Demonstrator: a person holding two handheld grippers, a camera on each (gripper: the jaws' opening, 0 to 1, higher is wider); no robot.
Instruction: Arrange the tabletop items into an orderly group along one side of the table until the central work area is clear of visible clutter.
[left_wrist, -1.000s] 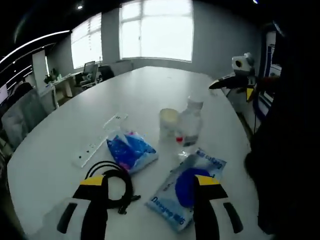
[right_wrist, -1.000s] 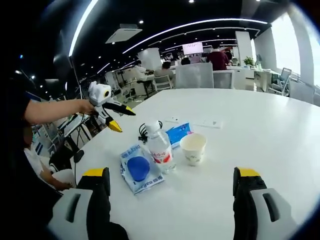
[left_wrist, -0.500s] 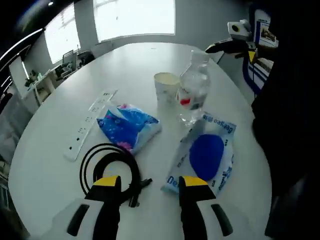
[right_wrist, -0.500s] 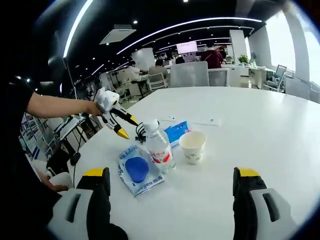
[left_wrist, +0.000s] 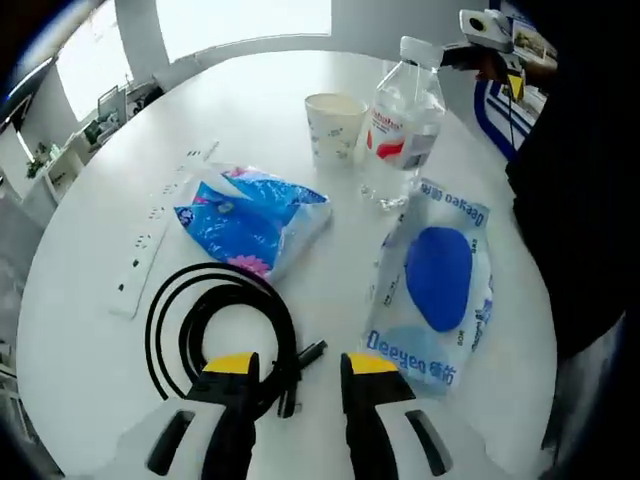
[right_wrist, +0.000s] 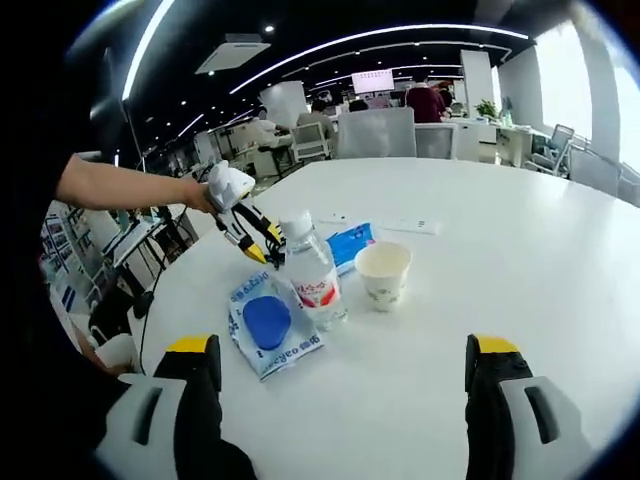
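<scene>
In the left gripper view my left gripper (left_wrist: 300, 368) hangs low over the table, open, its jaws a narrow gap apart. The plug end of a coiled black cable (left_wrist: 215, 325) lies just ahead of the tips, untouched. Beyond it lie a blue printed packet (left_wrist: 250, 215), a clear pouch with a blue pad (left_wrist: 435, 290), a water bottle (left_wrist: 400, 125), a paper cup (left_wrist: 333, 125) and a white power strip (left_wrist: 160, 235). My right gripper (right_wrist: 342, 350) is wide open and holds nothing, well short of the bottle (right_wrist: 312, 275), cup (right_wrist: 384, 272) and pouch (right_wrist: 265, 325). The left gripper (right_wrist: 260, 245) dips behind the bottle.
The round white table (right_wrist: 520, 250) has broad bare surface to the right in the right gripper view. A person's arm (right_wrist: 120, 185) reaches in from the left. Office desks, chairs and people stand far behind. The right gripper (left_wrist: 485, 25) shows at the top right of the left gripper view.
My left gripper has dropped and moved in close over the cable, and its jaws have narrowed. The right gripper has stayed wide open, almost still.
</scene>
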